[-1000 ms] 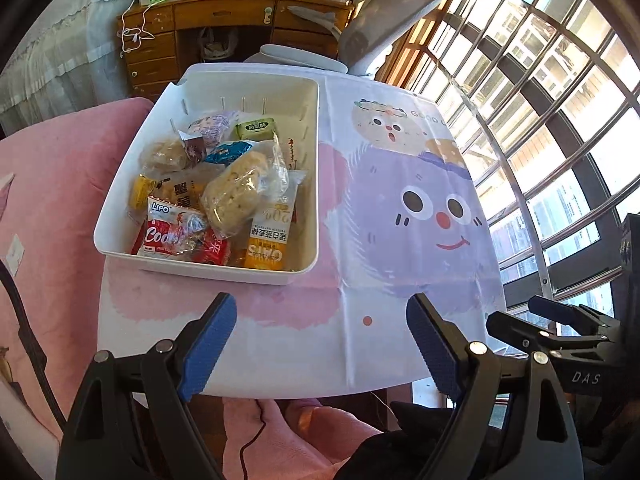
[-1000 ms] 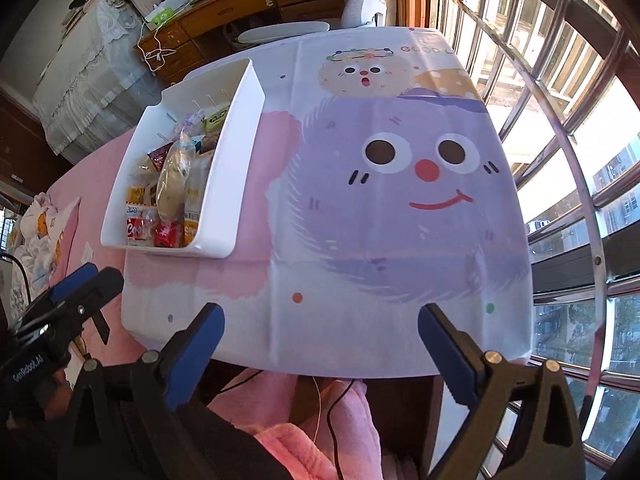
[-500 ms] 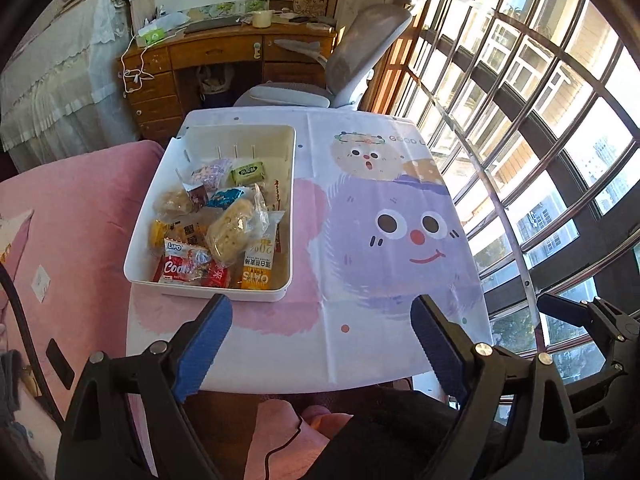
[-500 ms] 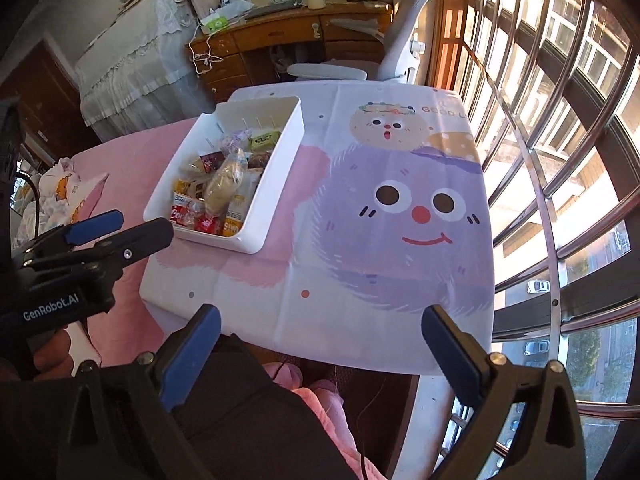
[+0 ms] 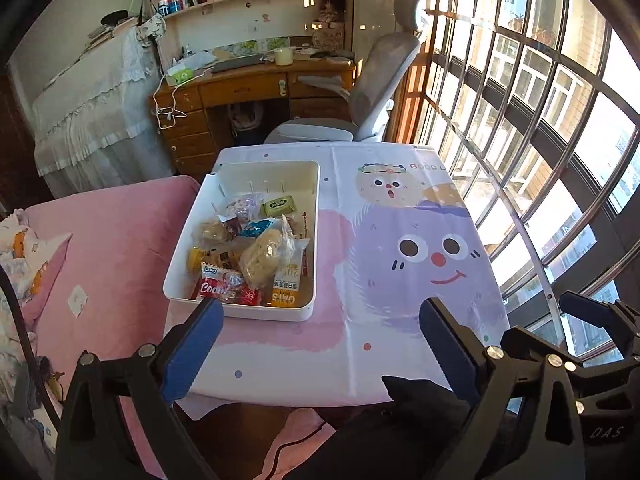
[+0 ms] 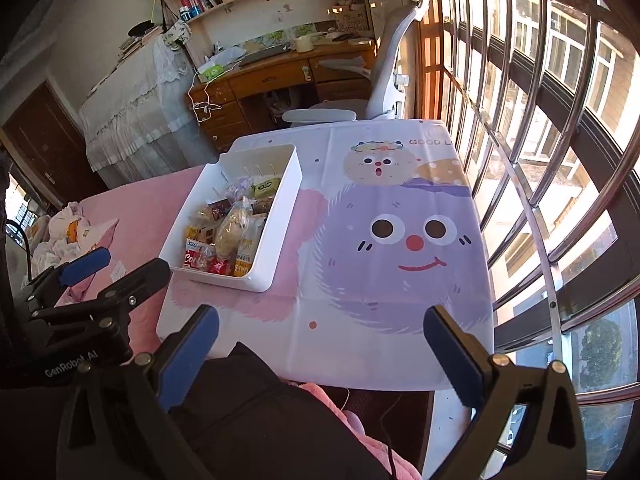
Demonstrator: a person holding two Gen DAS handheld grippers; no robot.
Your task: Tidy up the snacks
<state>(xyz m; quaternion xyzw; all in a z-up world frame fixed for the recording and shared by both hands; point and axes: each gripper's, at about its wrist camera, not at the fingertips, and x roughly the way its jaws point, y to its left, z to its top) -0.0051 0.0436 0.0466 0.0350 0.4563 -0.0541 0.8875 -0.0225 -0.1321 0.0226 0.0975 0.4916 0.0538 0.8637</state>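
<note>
A white bin [image 5: 317, 240] stands on the left part of the cloth-covered table [image 5: 400, 360]. It holds several wrapped snacks: a bread bun in clear film [image 5: 262, 258], a red cookie pack [image 5: 212, 285], a green packet [image 5: 278, 206] and an orange oat bar [image 5: 286, 294]. My left gripper [image 5: 318, 320] hangs above the table's near edge; its jaws are opening with nothing between them. In the right wrist view the bin [image 6: 280, 216] lies ahead to the left. My right gripper [image 6: 320, 320] stands open and empty over the near edge, with the left gripper [image 6: 116, 276] beside it.
A pink cushioned seat [image 5: 100, 260] borders the table on the left. Behind the table are a grey office chair [image 5: 368, 92] and a wooden desk [image 5: 248, 88]. Window bars [image 5: 540, 200] run along the right. A person's dark clothing [image 6: 248, 408] fills the bottom.
Both grippers have risen and drawn back from the table, so the bin looks smaller and more of the room shows. The left jaws stand wider apart than before.
</note>
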